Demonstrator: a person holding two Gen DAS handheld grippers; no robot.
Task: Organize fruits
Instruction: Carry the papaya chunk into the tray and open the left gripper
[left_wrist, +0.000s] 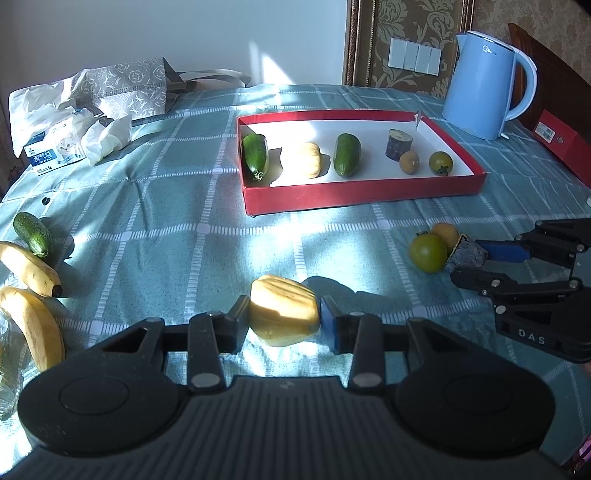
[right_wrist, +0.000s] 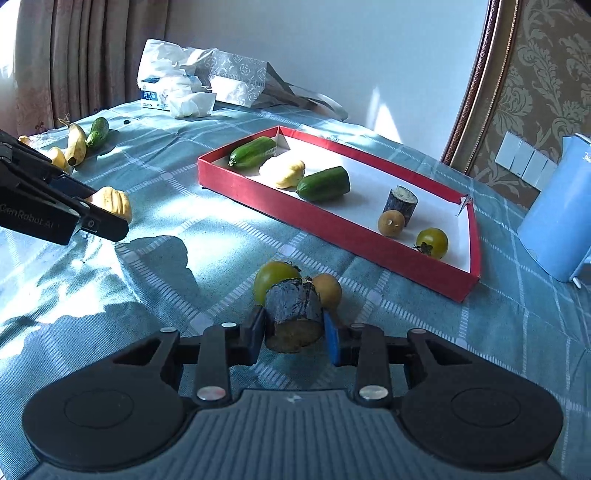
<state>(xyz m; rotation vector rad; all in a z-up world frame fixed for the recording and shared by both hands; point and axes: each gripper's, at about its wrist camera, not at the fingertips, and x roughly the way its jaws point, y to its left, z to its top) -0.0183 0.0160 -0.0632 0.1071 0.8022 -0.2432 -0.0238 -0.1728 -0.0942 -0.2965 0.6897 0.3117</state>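
On a surface covered by a teal checked cloth (left_wrist: 155, 206), lit by hard patches of sun, a shallow red box (left_wrist: 354, 192) with a white floor holds two cucumbers, a pale ridged squash, a dark cut stub, a small brownish round fruit and a green tomato in a loose row. Behind the cloth stand a plain white wall and, to the right, a gilt frame with ornate wallpaper and a bank of switches; a blue kettle (left_wrist: 484, 81) stands beside the box's far right corner. At the far left lie a tissue pack (left_wrist: 55, 151) and a patterned bag (left_wrist: 125, 88), and curtains show in the right wrist view.

The left gripper (left_wrist: 284, 317) clamps a yellow ridged squash (left_wrist: 282, 312) between its pads, just above the cloth. The right gripper (right_wrist: 293, 328) is closed on a dark stub of fruit (right_wrist: 291, 314), which touches a green tomato (right_wrist: 275, 278) and a small orange fruit (right_wrist: 328, 290) near the box's front wall. Two bananas (left_wrist: 33, 269) and a cucumber (left_wrist: 33, 234) lie at the left edge.
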